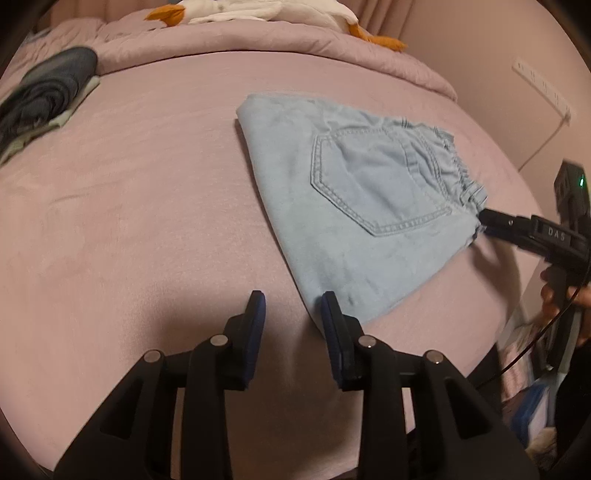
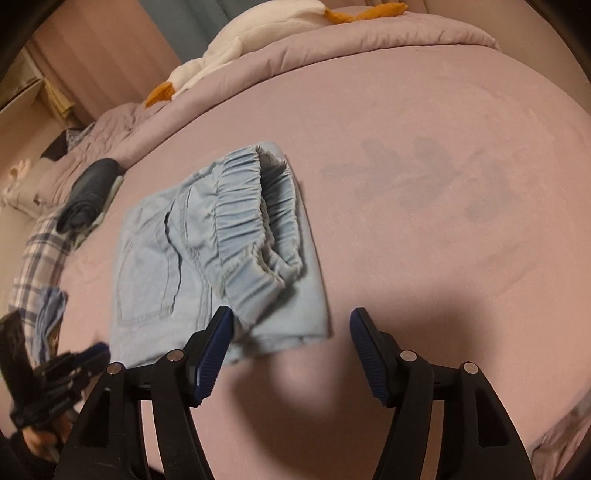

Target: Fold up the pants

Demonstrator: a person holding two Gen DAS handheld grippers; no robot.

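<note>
Light blue denim pants (image 1: 354,206) lie folded into a compact stack on the pink bed sheet (image 1: 147,203), back pocket up, elastic waistband at the right. In the right wrist view the pants (image 2: 221,251) show the waistband facing me. My left gripper (image 1: 293,299) is open and empty, its right finger at the stack's near corner. My right gripper (image 2: 291,317) is open and empty just in front of the waistband edge; it also shows in the left wrist view (image 1: 491,221) at the pants' right edge.
A dark rolled garment (image 1: 48,96) on a pale cloth lies at the bed's far left. A rumpled pink duvet (image 1: 258,40) with a white and orange plush toy (image 1: 258,11) lines the far side. A plaid cloth (image 2: 37,251) lies at the left edge.
</note>
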